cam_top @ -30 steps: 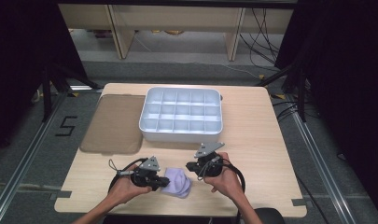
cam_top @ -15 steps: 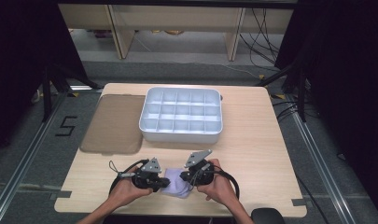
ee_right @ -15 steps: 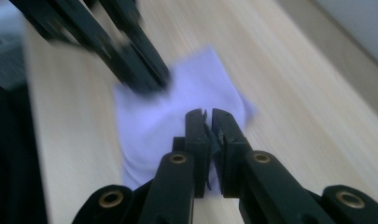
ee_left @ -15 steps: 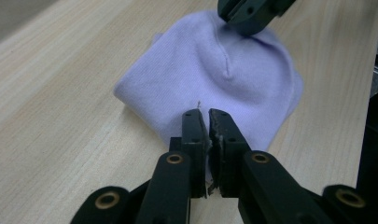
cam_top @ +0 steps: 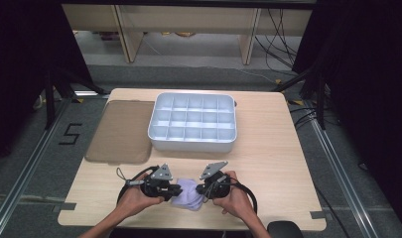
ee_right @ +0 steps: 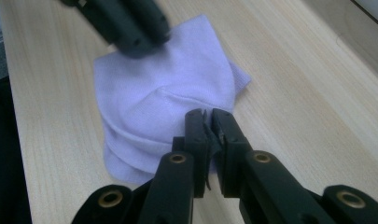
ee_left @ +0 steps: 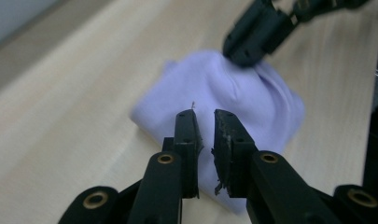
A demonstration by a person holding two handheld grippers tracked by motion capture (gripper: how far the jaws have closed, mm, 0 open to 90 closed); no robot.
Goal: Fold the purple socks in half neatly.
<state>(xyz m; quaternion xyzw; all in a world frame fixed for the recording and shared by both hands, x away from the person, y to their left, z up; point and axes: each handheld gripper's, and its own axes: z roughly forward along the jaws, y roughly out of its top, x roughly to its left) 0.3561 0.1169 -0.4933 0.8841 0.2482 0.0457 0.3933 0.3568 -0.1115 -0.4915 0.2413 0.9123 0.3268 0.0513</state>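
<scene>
A folded lilac cloth (cam_top: 188, 197) lies near the table's front edge, between my two grippers. My right gripper (cam_top: 202, 189) is at its right side. In the right gripper view the jaws (ee_right: 207, 114) are shut on a raised fold of the cloth (ee_right: 177, 84). My left gripper (cam_top: 176, 190) is at the cloth's left side. In the left gripper view its jaws (ee_left: 205, 114) stand a narrow gap apart just above the cloth (ee_left: 256, 102), with nothing clamped between them. The right gripper (ee_left: 245, 51) shows there pinching the far edge.
A white tray (cam_top: 191, 144) with several empty compartments stands at the table's back centre. A brown mat (cam_top: 121, 131) lies to its left. Bare wooden table (cam_top: 278, 163) stretches to the right of my hands. The front edge is close behind the cloth.
Both grippers have closed in on the cloth from either side. The right one moved left and toward the front edge, and the cloth now rises into a fold at its jaws.
</scene>
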